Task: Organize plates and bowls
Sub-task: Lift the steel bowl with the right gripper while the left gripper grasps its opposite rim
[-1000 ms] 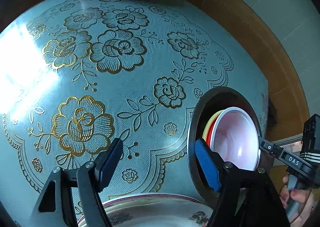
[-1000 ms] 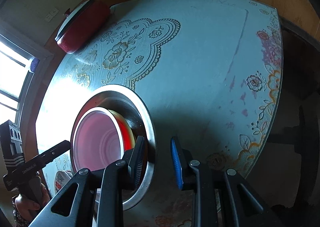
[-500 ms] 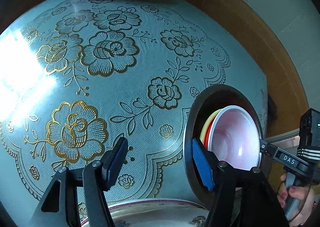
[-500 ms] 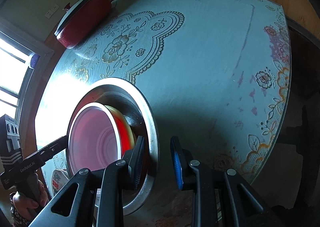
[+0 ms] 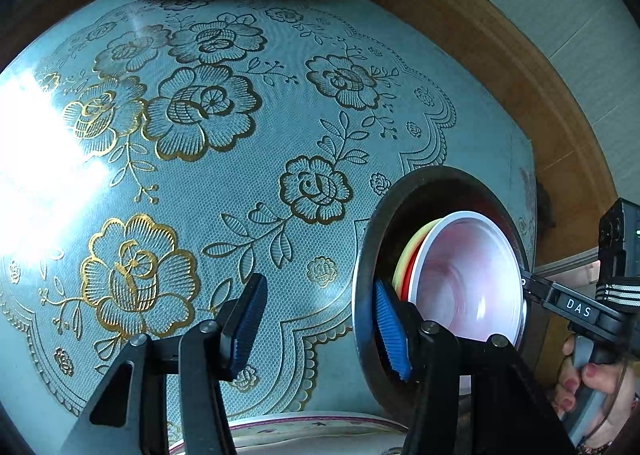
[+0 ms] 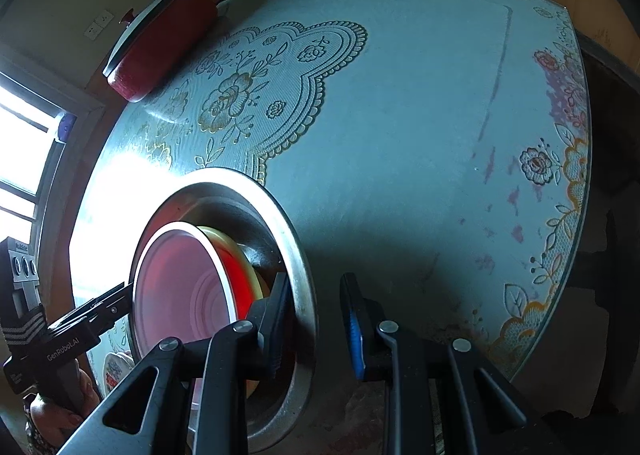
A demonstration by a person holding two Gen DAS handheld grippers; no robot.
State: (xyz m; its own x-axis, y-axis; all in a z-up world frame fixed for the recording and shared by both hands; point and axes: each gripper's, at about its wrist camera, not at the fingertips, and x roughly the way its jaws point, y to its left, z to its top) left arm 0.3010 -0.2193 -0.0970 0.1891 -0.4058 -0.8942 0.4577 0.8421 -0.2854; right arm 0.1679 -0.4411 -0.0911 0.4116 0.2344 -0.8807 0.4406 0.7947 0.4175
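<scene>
Closing the left gripper astride the steel basin's near rim, pads not yet pressing. Holding the right gripper narrow across the far rim, contact unclear. Sitting near the table's edge, basin keeping nested bowls.

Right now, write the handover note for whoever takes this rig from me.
Left gripper: fingers astride the near wall of the metal basin, closing, pads not yet pressing.
Right gripper: astride the opposite rim; I cannot tell whether it is clamped.
Things: white bowl nested on a red and a yellow one inside the basin; floral plate outside it, at the near edge.
Done: bowls stacked.
Left: probably finish the left grip, move the basin, then deal with the plate.
</scene>
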